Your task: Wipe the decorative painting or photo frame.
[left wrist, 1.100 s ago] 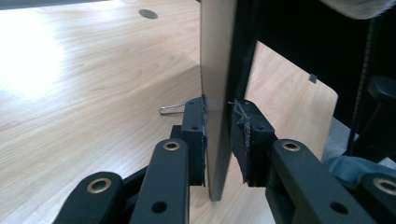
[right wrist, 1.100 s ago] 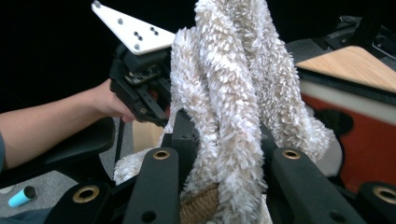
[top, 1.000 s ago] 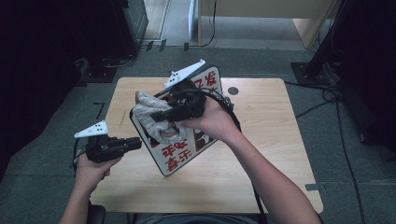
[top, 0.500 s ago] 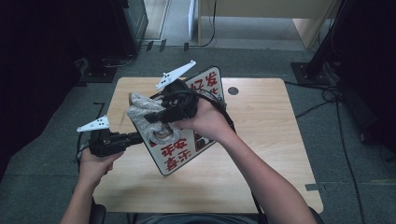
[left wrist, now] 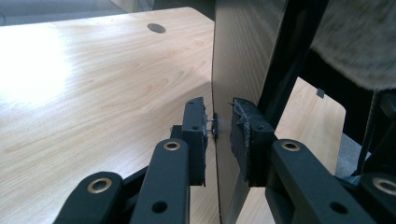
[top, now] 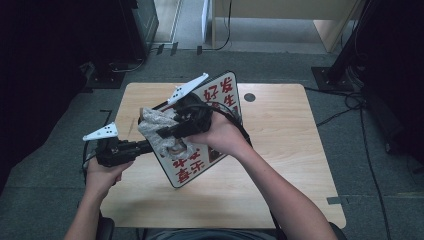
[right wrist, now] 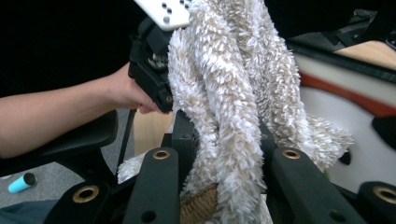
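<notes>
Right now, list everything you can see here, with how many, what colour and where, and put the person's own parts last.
white sign board with red characters: one, white and red, held tilted above the table's middle
fluffy beige cloth: one, beige, pressed on the board's face
light wooden table: one, pale wood, centre
round cable hole: one, dark, table's far side
light blue cylinder: one, on the grey floor
left gripper: one, black, fingers shut on the board's edge
right gripper: one, black, shut on the cloth
person's forearms: two, entering from the bottom
</notes>
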A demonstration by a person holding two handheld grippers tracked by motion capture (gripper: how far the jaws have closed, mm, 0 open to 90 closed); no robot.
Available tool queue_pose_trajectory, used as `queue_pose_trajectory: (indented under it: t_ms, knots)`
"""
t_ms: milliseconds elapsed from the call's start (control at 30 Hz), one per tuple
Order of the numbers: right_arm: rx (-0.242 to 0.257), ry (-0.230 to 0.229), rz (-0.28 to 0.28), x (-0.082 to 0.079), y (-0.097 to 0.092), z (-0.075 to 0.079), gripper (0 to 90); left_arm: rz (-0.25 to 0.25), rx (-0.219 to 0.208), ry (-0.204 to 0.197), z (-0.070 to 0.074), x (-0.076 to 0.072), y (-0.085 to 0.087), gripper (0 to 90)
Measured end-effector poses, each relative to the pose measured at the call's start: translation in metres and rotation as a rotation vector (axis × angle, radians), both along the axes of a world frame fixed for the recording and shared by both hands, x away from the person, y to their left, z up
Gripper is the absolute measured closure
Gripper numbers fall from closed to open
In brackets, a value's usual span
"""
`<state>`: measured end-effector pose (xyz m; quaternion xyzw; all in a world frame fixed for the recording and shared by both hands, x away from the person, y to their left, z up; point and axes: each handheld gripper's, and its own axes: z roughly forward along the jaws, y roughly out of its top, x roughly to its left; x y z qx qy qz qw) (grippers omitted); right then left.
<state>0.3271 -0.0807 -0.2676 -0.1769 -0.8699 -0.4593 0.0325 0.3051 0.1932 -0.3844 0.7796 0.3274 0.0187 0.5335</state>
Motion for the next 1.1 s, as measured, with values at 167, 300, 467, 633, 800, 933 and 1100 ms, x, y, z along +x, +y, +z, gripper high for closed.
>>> queue_pose_trajectory:
  t_ms: [167, 300, 467, 633, 800, 933, 1100]
  knots:
    - [-0.003, 0.012, 0.006, 0.0, -0.001, -0.01, 72.2, -0.004, -0.001, 0.001, 0.0, 0.0, 0.0, 75.8]
    - [-0.001, 0.011, 0.011, -0.001, -0.001, -0.016, 72.2, -0.002, -0.002, -0.001, 0.0, 0.0, -0.001, 75.5]
    - [0.001, 0.009, 0.019, -0.002, -0.002, -0.023, 72.2, -0.003, -0.002, -0.001, 0.0, 0.0, -0.001, 75.3]
    - [0.006, 0.01, 0.027, -0.003, -0.005, -0.031, 72.2, -0.006, -0.001, -0.001, 0.0, 0.0, -0.001, 74.8]
    - [0.01, 0.019, 0.03, -0.004, -0.007, -0.041, 72.2, -0.004, 0.001, -0.003, 0.0, 0.0, -0.002, 74.7]
    - [0.01, 0.021, 0.034, -0.005, -0.009, -0.048, 72.2, -0.001, 0.0, -0.001, 0.0, -0.001, -0.003, 74.7]
    - [0.014, 0.025, 0.033, -0.007, -0.011, -0.056, 72.2, -0.001, -0.001, 0.001, 0.0, -0.001, -0.003, 74.7]
